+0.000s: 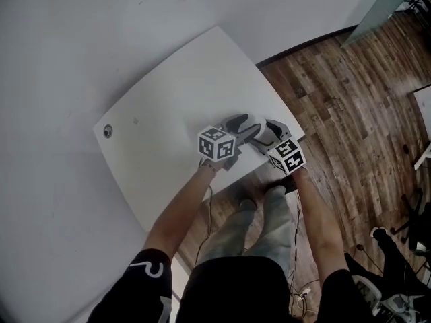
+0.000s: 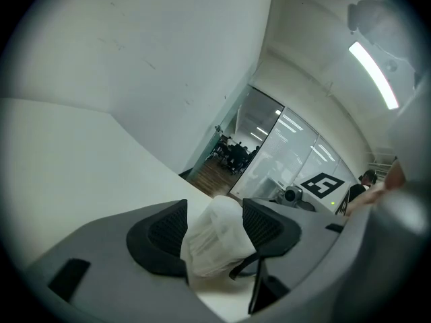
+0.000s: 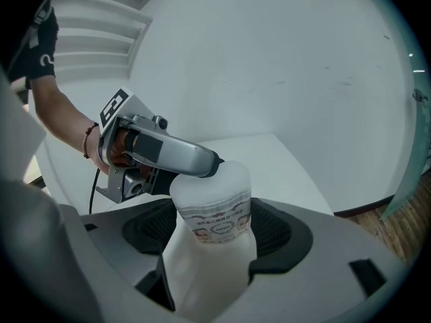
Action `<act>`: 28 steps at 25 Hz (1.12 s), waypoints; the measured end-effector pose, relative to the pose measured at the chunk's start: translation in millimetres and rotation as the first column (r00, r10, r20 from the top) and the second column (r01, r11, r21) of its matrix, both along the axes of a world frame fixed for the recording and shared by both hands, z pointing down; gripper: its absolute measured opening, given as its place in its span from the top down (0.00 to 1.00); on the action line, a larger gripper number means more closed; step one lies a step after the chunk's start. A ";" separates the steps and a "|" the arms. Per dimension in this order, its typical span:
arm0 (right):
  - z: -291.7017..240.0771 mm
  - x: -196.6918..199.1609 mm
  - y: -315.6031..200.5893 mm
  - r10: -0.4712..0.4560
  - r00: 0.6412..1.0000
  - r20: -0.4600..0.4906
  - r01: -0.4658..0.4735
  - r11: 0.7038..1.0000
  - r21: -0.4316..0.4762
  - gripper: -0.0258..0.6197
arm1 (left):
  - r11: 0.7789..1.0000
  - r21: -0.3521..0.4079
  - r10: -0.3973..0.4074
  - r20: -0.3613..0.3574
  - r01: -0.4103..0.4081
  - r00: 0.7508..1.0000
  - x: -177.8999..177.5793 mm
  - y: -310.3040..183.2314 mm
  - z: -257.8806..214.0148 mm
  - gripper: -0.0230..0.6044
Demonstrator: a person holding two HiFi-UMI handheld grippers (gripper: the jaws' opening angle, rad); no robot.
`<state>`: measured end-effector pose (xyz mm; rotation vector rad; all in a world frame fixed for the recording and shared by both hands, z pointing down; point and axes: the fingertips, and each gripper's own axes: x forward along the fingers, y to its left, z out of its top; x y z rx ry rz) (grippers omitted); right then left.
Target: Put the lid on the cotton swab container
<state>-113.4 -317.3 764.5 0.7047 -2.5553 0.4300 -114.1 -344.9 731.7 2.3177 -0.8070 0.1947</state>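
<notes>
Cotton swab container (image 3: 210,268) sits upright at the lower centre of the right gripper view, and the right gripper (image 3: 215,231) has it pinched, both dark pads pressed on its white body just under the printed band. The lid (image 3: 217,179) looks seated on top, a smooth white cap above that band. In comes the left gripper (image 3: 202,161) from the upper left of that frame, its tip right at the lid's edge. Its own view shows the jaws spread wide, with the container's top between them and no squeeze on it. In the head view both grippers meet at the frame's centre, over the near right edge of the white bench (image 1: 168,99).
</notes>
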 end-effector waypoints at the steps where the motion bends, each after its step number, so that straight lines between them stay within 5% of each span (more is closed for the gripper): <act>1: 0.0 0.0 0.0 0.000 1.000 0.000 0.000 1.000 0.000 0.41 | 1.000 0.007 -0.003 0.006 0.003 1.000 -0.5 -0.3 0.2 0.54; 9: 3.8 -2.8 -2.1 0.001 1.000 -0.021 0.000 1.000 0.009 0.40 | 0.994 0.111 -0.001 0.077 -0.008 0.997 -2.2 -2.1 0.4 0.51; 20: -2.0 8.3 6.9 0.014 0.999 -0.040 -0.014 1.000 -0.007 0.40 | 0.995 0.096 -0.039 0.010 0.038 0.999 -4.1 -2.4 -19.5 0.56; 28: -40.3 41.6 5.6 0.124 0.992 -0.026 -0.124 0.992 0.010 0.42 | 0.987 0.131 -0.094 0.000 0.093 0.996 -27.7 1.7 -54.0 0.67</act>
